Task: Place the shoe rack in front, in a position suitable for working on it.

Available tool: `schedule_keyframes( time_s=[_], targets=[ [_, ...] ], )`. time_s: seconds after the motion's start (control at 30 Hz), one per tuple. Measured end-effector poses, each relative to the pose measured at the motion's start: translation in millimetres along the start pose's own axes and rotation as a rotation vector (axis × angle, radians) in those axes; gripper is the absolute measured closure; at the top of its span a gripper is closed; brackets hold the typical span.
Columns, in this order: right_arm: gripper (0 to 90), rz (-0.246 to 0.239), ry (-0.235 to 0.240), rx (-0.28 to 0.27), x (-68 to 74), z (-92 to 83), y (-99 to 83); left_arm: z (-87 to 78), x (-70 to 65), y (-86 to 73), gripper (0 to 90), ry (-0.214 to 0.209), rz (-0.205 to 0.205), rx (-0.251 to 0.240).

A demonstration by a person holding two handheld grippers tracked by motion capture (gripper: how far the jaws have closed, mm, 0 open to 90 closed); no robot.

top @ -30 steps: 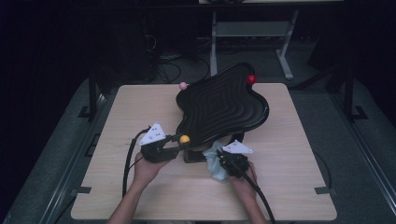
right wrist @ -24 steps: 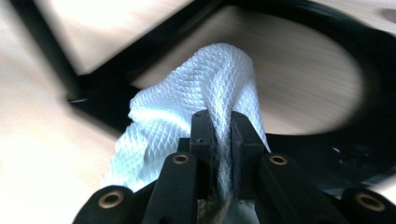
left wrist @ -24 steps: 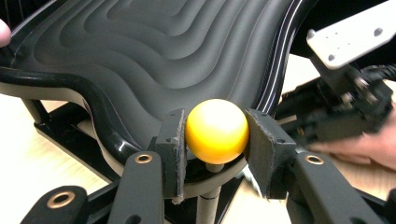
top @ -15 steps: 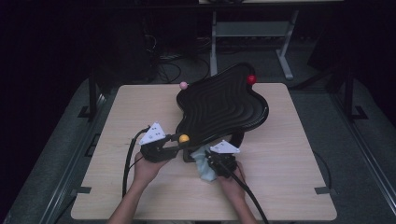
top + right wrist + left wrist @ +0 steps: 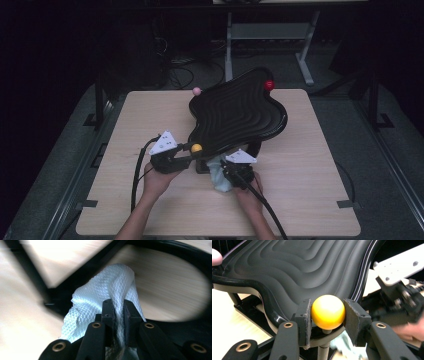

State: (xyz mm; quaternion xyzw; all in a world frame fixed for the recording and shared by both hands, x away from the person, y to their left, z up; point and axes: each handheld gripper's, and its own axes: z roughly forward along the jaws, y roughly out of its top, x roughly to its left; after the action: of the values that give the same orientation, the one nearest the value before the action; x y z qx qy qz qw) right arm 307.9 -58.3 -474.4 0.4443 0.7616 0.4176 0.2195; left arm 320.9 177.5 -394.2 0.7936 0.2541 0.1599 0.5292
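Nearest me, my right gripper (image 5: 117, 308) has its jaws pinched on a white cloth (image 5: 100, 307) low over the desk (image 5: 300, 200). Beyond, my left gripper (image 5: 327, 315) clamps the yellow ball (image 5: 328, 312) at the near rim of the tilted black wavy tray (image 5: 235, 112).

Surface: light wood-grain table (image 5: 310, 190), rectangular, rounded corners, on a dark floor | On it: black frame base (image 5: 202, 167) of a wavy black tray stand, set near the table's middle | Beside the base: crumpled white cloth (image 5: 218, 175), at the near edge of the stand
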Motion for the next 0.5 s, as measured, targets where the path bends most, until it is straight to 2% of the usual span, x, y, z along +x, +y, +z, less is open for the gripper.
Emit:
schedule_keyframes(
  time_s=[0.07, 0.1, 0.13, 0.2, 0.23, 0.27, 0.33, 0.37, 0.4, 0.5],
  targets=[
    [80.8, -0.030, 0.006, 0.003, 6.0, 1.3, 1.3, -0.6, 0.1, 0.0, 59.8, 0.000, 0.004, 0.001],
    [80.7, -0.030, 0.008, 0.008, 4.5, 0.9, 1.8, -0.7, 0.2, -0.1, 59.9, -0.001, 0.004, 0.002],
    [80.6, -0.023, -0.003, 0.010, 0.5, 0.2, 1.5, -0.7, 0.2, -0.1, 59.9, -0.001, 0.002, 0.002],
    [78.4, -0.006, -0.060, 0.009, -10.2, -2.9, -0.4, -0.3, -0.4, 0.2, 59.7, 0.003, 0.002, 0.002],
    [75.7, 0.033, -0.065, 0.007, -15.3, -4.6, -1.1, 0.0, -0.6, 0.3, 59.4, 0.005, 0.003, 0.001],
    [71.5, 0.063, -0.043, 0.000, -19.2, -5.9, -1.9, 0.1, -0.6, 0.3, 58.9, 0.005, 0.001, -0.001],
    [66.4, 0.083, 0.017, -0.005, -17.2, -5.9, -3.0, -0.1, -0.4, 1.0, 54.9, 0.009, -0.013, -0.014],
    [66.3, 0.070, 0.047, -0.009, -13.3, -4.4, -3.1, -0.2, -0.6, 1.4, 55.0, 0.011, -0.012, -0.018],
    [66.9, 0.052, 0.058, -0.009, -7.4, -2.7, -2.7, -0.1, -1.2, 1.7, 56.7, 0.013, -0.010, -0.018],
    [74.3, -0.021, 0.028, -0.003, 7.6, 1.1, -0.6, -0.2, -1.6, 1.6, 59.5, 0.012, -0.002, -0.012]
  ],
)
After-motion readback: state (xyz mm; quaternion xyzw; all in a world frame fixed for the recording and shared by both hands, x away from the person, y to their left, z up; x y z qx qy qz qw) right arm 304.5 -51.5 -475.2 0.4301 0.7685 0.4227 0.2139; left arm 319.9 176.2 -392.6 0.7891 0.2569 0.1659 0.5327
